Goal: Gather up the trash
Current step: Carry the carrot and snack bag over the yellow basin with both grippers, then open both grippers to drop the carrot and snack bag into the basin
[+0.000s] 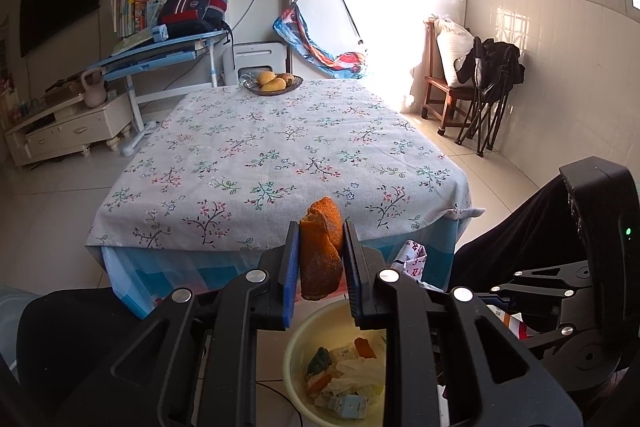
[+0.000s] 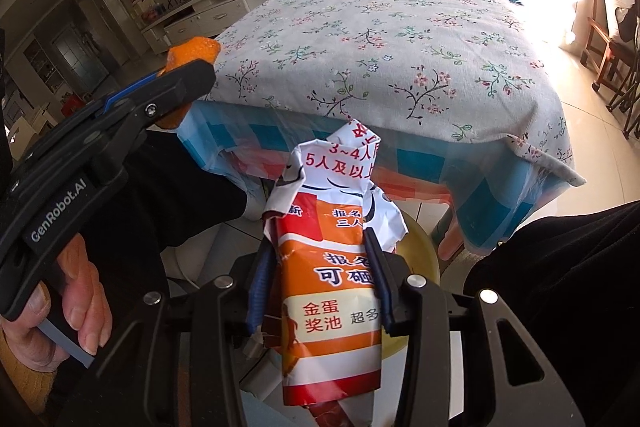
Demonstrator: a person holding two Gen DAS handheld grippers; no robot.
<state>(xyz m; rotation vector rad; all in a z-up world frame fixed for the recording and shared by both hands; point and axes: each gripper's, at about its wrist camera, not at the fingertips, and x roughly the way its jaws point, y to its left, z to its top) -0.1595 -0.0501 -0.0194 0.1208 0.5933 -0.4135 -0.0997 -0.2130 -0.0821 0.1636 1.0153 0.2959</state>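
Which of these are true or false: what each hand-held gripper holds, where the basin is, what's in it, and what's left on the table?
1. The left hand-held gripper grips an orange peel. True.
2. The right hand-held gripper is empty. False: it is shut on a crumpled paper flyer.
3. The yellow basin sits on the table. False: it is below the grippers, off the table.
4. The basin already holds trash. True.
5. A fruit bowl stands at the table's far edge. True.
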